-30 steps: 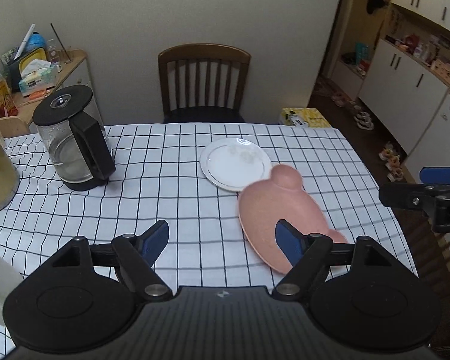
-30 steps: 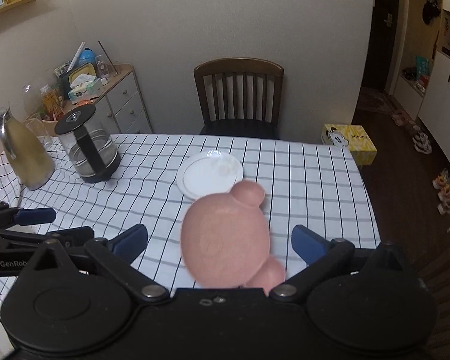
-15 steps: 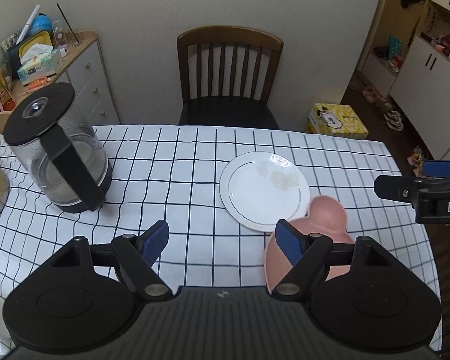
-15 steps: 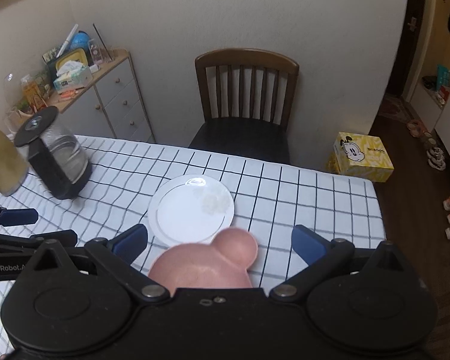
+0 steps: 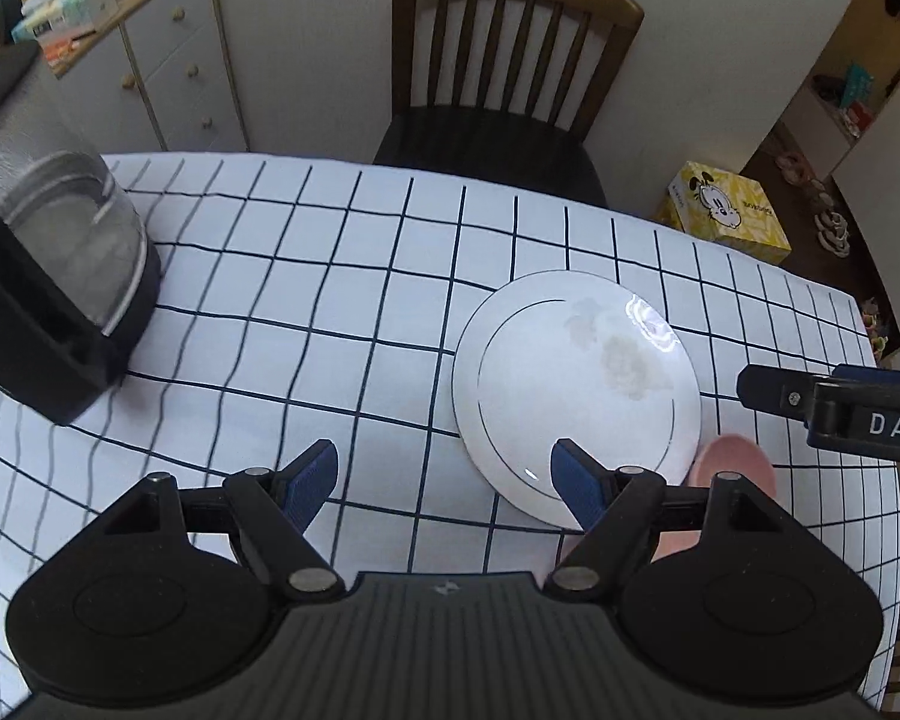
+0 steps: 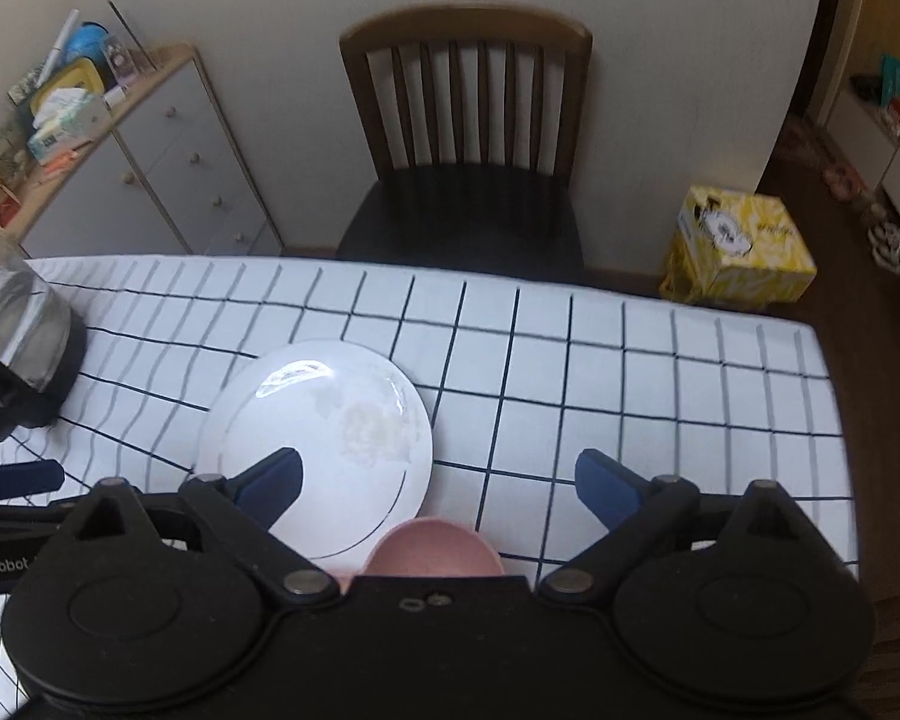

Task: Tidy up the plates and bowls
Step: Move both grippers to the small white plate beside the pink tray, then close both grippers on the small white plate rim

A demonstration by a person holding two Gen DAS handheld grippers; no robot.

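Two tongs released above desk (image 5: 390, 252).
Left tongs (image 5: 444, 474) empty; right tongs (image 6: 438, 480) just narrowing, empty, over white plate (image 6: 330, 420); pink plate (image 6: 432, 552) near.

Home dining room, checked tablecloth (image 5: 342, 276), wooden chair (image 5: 510, 60), kettle (image 5: 48, 276), drawer cabinet (image 6: 168, 162)
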